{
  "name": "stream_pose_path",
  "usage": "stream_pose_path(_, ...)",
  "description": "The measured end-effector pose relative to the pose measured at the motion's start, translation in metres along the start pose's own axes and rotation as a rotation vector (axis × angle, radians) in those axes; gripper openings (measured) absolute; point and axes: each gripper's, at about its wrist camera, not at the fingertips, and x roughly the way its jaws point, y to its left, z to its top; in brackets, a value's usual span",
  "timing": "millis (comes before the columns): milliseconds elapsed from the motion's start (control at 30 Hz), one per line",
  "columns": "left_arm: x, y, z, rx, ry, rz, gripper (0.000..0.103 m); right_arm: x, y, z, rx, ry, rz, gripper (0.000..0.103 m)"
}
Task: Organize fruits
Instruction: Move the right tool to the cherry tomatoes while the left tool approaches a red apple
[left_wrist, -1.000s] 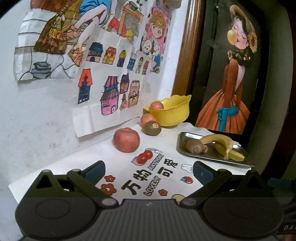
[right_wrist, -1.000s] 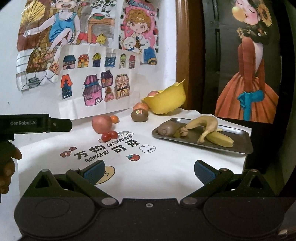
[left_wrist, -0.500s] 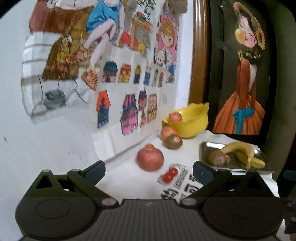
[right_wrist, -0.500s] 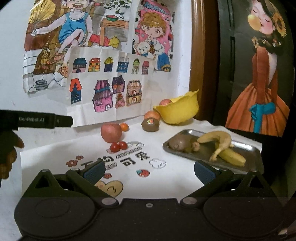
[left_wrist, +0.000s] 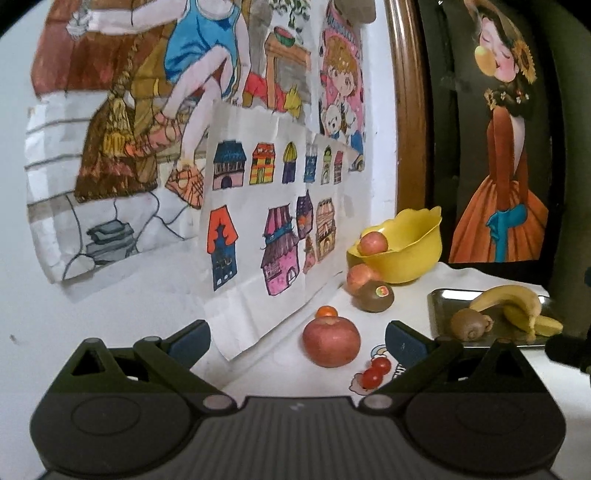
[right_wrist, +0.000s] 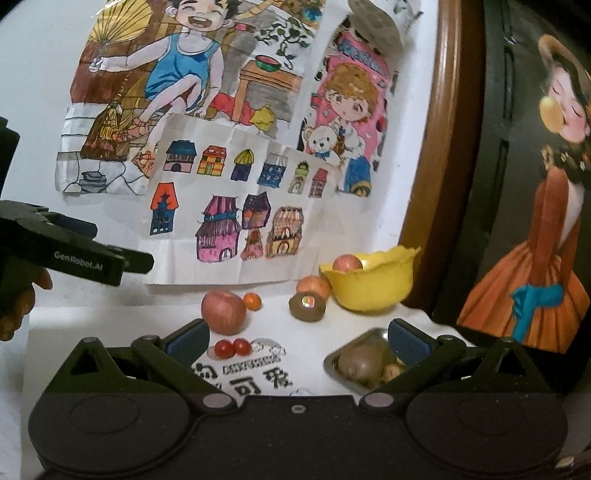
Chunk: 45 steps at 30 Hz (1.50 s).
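The big red apple (left_wrist: 331, 342) sits on the white table cover (left_wrist: 280, 365) straight ahead of my left claw (left_wrist: 297, 339), between its two spread blue fingertips and a little beyond them. A small orange (left_wrist: 326, 311) lies just behind the apple, and two cherry tomatoes (left_wrist: 376, 371), touching each other, lie just beside it toward my right fingertip. Farther ahead and to the right is a brown kiwi with a sticker (left_wrist: 374, 296), touching a second apple (left_wrist: 359, 276) behind it. That apple rests against the yellow bowl (left_wrist: 410, 254), which holds a third apple (left_wrist: 373, 243). Off to the right, a metal tray (left_wrist: 439, 302) carries another kiwi (left_wrist: 468, 324) and a banana (left_wrist: 515, 302).

My left claw is released and grips nothing. My right claw (right_wrist: 297, 339) is likewise spread wide and empty; the tomatoes lie just past its left fingertip, and the tray's near corner lies behind its right fingertip. Coloured drawings (left_wrist: 258, 206) hang on the wall to the left of both claws.
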Motion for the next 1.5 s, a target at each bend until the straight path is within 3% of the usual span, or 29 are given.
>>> stream_pose_path(133, 0.021, 0.005, -0.007, -0.028, 0.037, -0.008, 0.103, 0.017, -0.005, -0.005, 0.022, 0.001, 0.009, 0.102)
stream_pose_path(333, 0.056, 0.007, -0.018, -0.039, 0.090, -0.032, 0.103, 0.052, -0.009, -0.021, 0.008, 0.087, 0.044, 0.102)
stream_pose_path(767, 0.125, 0.008, -0.021, -0.063, 0.170, -0.055, 0.103, 0.130, 0.018, -0.043, -0.067, 0.187, 0.261, 0.101)
stream_pose_path(1000, 0.154, 0.002, -0.019, -0.061, 0.193, -0.089, 0.103, 0.162, 0.022, -0.044, -0.005, 0.241, 0.362, 0.083)
stream_pose_path(1167, 0.173, -0.003, -0.018, -0.063, 0.215, -0.113, 0.102, 0.185, 0.025, -0.045, 0.058, 0.296, 0.406, 0.064)
stream_pose_path(1333, 0.184, -0.005, -0.021, -0.064, 0.226, -0.117, 0.102, 0.198, 0.027, -0.045, 0.095, 0.328, 0.430, 0.054)
stream_pose_path(1500, 0.189, -0.003, -0.021, -0.083, 0.231, -0.137, 0.100, 0.204, 0.031, -0.043, 0.097, 0.326, 0.436, 0.051)
